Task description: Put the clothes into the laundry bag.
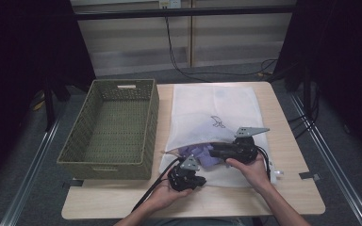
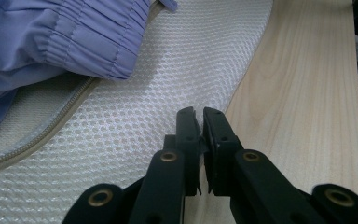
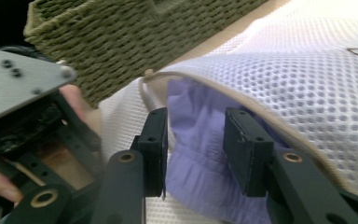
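Lilac garment (image 3: 200, 163) between right gripper's (image 3: 196, 149) released fingers, left gripper (image 2: 200, 126) clenched on mesh bag (image 2: 168, 70), basket (image 1: 115, 127) beside.

I count one white mesh bag (image 1: 217, 122), one purple garment (image 1: 200, 154), one woven basket (image 1: 113, 127), and my two grippers, left (image 1: 192, 177) and right (image 1: 215, 151).

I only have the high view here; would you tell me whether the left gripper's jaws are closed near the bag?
Observer: Yes, the left gripper is shut, its tips right at the mesh bag edge; whether they pinch it I cannot tell.
Operator: And the right gripper?
Observer: The right gripper stands open, with the purple garment between its jaws at the bag's mouth.
Operator: Is the zip undone?
Observer: The zip lies open in a curve, with the garment's gathered hem across it.
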`<state>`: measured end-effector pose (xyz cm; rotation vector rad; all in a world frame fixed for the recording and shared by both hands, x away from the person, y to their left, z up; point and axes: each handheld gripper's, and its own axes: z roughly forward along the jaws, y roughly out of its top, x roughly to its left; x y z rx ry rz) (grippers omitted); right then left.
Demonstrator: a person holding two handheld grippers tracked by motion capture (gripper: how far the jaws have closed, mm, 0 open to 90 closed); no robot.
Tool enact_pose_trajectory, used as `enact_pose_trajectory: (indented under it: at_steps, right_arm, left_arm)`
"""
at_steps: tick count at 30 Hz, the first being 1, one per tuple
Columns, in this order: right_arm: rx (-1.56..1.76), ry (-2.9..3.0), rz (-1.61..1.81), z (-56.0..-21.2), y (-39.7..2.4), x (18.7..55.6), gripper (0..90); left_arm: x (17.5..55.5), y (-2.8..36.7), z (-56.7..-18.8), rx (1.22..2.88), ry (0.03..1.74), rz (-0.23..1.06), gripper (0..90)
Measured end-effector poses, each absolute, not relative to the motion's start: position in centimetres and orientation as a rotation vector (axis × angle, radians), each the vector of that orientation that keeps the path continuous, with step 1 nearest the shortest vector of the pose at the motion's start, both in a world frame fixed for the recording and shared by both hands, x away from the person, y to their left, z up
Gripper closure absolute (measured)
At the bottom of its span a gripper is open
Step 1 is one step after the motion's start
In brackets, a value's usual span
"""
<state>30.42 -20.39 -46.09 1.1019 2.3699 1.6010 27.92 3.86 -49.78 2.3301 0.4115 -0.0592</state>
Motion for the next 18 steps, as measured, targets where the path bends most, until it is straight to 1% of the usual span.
enact_pose_trajectory:
  at_steps: [2,3,6,8,13,16,18]
  right_arm:
    - [1.067,2.407,1.617,-46.1,-20.2,30.2,74.7]
    - [1.048,2.428,1.625,-46.3,-20.0,30.1,78.2]
    - [1.032,2.473,1.616,-46.7,-19.5,30.1,86.4]
    - [1.025,2.507,1.596,-47.2,-19.2,30.3,87.4]
    - [1.041,2.593,1.520,-48.4,-18.5,30.8,87.0]
    - [1.043,2.615,1.490,-49.0,-18.2,31.1,87.2]
    - [1.063,2.621,1.474,-49.2,-18.1,31.4,87.4]
  left_arm:
    - [27.9,3.8,-49.9,2.308,0.413,-0.066,85.4]
    - [28.0,3.9,-49.8,2.324,0.414,-0.066,85.5]
    - [28.0,3.8,-49.9,2.310,0.410,-0.067,85.4]
    - [28.0,3.9,-49.8,2.324,0.413,-0.068,85.4]
    - [27.8,3.6,-50.0,2.291,0.435,-0.074,85.4]
    - [27.8,3.6,-49.8,2.324,0.425,-0.070,85.4]
    - [27.8,3.5,-49.8,2.317,0.425,-0.071,85.4]
